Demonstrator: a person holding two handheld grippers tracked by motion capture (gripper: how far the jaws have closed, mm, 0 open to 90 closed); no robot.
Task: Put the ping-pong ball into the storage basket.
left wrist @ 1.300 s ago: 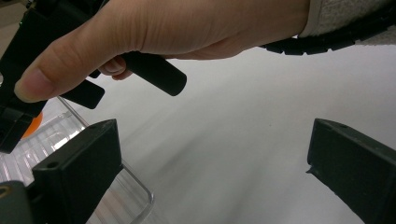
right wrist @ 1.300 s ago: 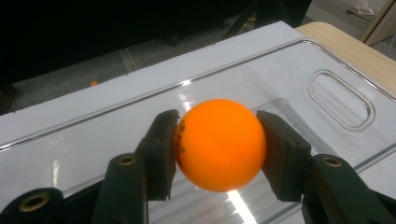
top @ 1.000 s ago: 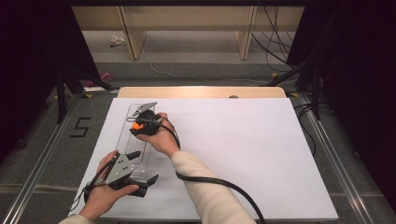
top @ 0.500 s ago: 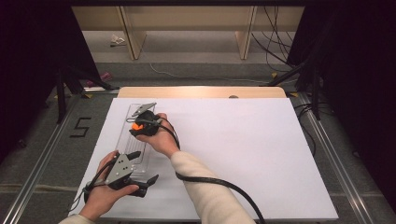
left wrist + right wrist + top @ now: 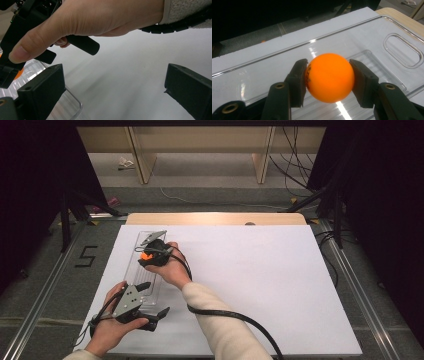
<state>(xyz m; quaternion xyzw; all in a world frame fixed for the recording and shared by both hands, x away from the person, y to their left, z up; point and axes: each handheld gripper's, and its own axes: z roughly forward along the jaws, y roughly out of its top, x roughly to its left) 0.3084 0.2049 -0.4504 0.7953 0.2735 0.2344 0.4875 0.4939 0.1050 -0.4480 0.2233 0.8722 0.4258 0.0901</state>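
Observation:
An orange ball point(image 5: 329, 77) sits squeezed between the two pads of my right gripper point(image 5: 328, 75), just above a clear plastic tray point(image 5: 374, 40). In the high view the right gripper point(image 5: 150, 251) hovers with the ball point(image 5: 144, 255) over the far half of the long tray point(image 5: 133, 267), at the left of the white board. My left gripper point(image 5: 155, 298) stands open at the tray's near end, nothing between its jaws. In the left gripper view its left jaw overlaps the tray's corner point(image 5: 67, 105), and the person's right hand point(image 5: 95, 20) fills the top.
The white board point(image 5: 250, 285) stretches bare to the right of the tray. A wooden table edge point(image 5: 215, 218) runs along its far side. A "5" mark point(image 5: 86, 256) lies on the grey floor at left. The right gripper's black cable point(image 5: 235, 317) trails across the near board.

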